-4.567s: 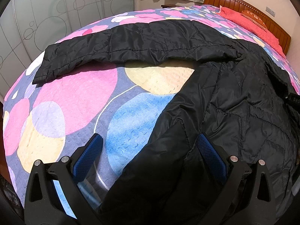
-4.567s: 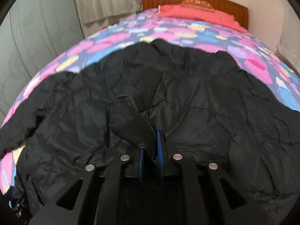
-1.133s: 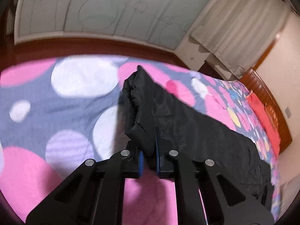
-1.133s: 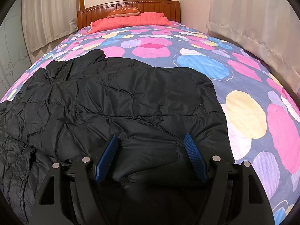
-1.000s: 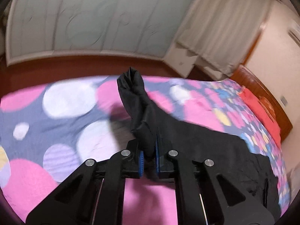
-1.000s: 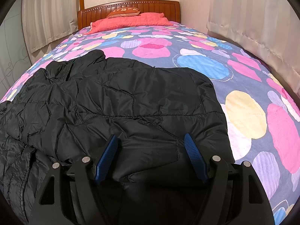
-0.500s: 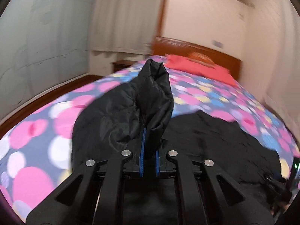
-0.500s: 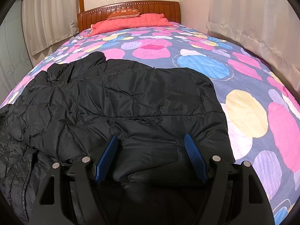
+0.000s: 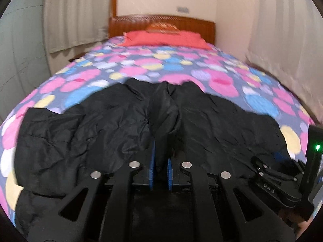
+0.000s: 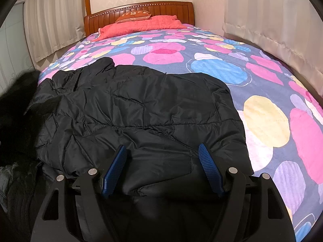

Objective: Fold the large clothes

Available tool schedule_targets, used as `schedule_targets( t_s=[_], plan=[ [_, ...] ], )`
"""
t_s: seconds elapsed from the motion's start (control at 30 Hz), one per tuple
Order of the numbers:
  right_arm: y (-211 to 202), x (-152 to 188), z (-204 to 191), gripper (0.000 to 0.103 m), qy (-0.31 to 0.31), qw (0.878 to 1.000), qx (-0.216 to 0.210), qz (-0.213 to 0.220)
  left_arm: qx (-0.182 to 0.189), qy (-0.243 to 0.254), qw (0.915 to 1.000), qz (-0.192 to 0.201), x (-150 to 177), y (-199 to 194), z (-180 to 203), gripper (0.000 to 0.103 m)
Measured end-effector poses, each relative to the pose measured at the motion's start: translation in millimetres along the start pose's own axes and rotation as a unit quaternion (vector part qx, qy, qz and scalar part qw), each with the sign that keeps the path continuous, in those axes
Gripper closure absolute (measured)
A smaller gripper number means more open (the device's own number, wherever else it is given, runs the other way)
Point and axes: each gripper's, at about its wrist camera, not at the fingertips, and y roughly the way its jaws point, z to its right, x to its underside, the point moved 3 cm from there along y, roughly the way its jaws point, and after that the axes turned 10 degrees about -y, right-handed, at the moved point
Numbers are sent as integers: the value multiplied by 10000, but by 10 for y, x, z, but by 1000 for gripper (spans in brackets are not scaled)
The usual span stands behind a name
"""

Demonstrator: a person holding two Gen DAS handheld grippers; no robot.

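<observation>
A black quilted jacket (image 9: pixel 80 133) lies spread across the near end of the bed. My left gripper (image 9: pixel 161 145) is over the jacket's middle. One folded sleeve (image 9: pixel 165 109) stands up between its blue pads, which still press on it as the jaws start opening. In the right wrist view the same jacket (image 10: pixel 141 104) fills the foreground. My right gripper (image 10: pixel 161 147) stands open above the jacket's near hem, with the fabric lying loose under and between its fingers (image 10: pixel 210 167). At the left edge a blurred black mass of sleeve (image 10: pixel 18 92) hangs in the air.
The bedspread (image 10: pixel 262 117) has pink, blue and yellow circles and stretches bare beyond the jacket and to its right. A red quilt (image 10: pixel 141 25) and a wooden headboard (image 10: pixel 141 10) are at the far end. Curtains (image 10: pixel 272 20) run along the right side.
My left gripper swung the sleeve from the bed's left side across onto the jacket's middle and now faces the headboard. The right gripper has stayed still and open.
</observation>
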Motion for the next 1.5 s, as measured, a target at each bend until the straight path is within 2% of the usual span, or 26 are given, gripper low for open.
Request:
schedule_targets(
  t_s=[0.03, 0.1, 0.17, 0.33, 0.43, 0.67, 0.8, 0.83, 0.87, 0.97, 1.13, 1.23, 1.27, 1.33, 1.43, 1.5],
  plan=[
    [-3, 2, -3, 30, 1, 10000, 1, 0, -33, 43, 10000, -41, 24, 51, 50, 83],
    [0, -3, -4, 30, -1, 10000, -1, -2, 39, 123, 9999, -58, 61, -11, 103, 47],
    [1, -7, -2, 30, -2, 10000, 4, -5, 109, 153, 9997, 136, 55, -163, 109, 39],
    [-110, -45, -12, 30, 158, 9999, -41, 12, 158, 129, 9996, 207, 35, -454, -99, 38],
    [-243, -138, -115, 30, 354, 9985, -404, 108, -30, -52, 9995, 324, 38, -621, -456, 37],
    [-244, -515, -950, 30, 117, 9909, -1336, 88, -835, -630, 9941, 288, 168, -778, -1383, 37],
    [-10, -571, -1398, 30, -96, 9865, -1619, -220, -1028, -909, 9902, 274, 211, -844, -1719, 37],
    [49, -564, -1480, 40, -125, 9851, -1689, -294, -1055, -954, 9894, 277, 218, -854, -1779, 37],
    [89, -546, -1579, 70, -200, 9839, -1748, -329, -1096, -1002, 9885, 282, 225, -866, -1852, 37],
    [-8, -570, -1687, 86, -396, 9835, -1755, -186, -1160, -1101, 9867, 291, 219, -893, -1990, 37],
    [-320, -721, -1331, 87, -429, 9897, -1324, 344, -1141, -1195, 9855, 373, 167, -933, -2089, 37],
    [-370, -745, -961, 87, -429, 9954, -715, 474, -1061, -1185, 9866, 366, 129, -898, -2060, 37],
    [-333, -721, -793, 87, -396, 9972, -479, 423, -1040, -1156, 9872, 343, 117, -871, -2034, 36],
    [-221, -644, -551, 87, -255, 9990, -286, 215, -996, -1102, 9884, 305, 109, -827, -1976, 36],
    [-18, -480, -320, 87, -73, 9994, -325, -119, -945, -997, 9902, 261, 99, -761, -1895, 36],
    [79, -372, -253, 82, -19, 9982, -497, -323, -921, -881, 9917, 187, 79, -683, -1826, 36]
  ],
)
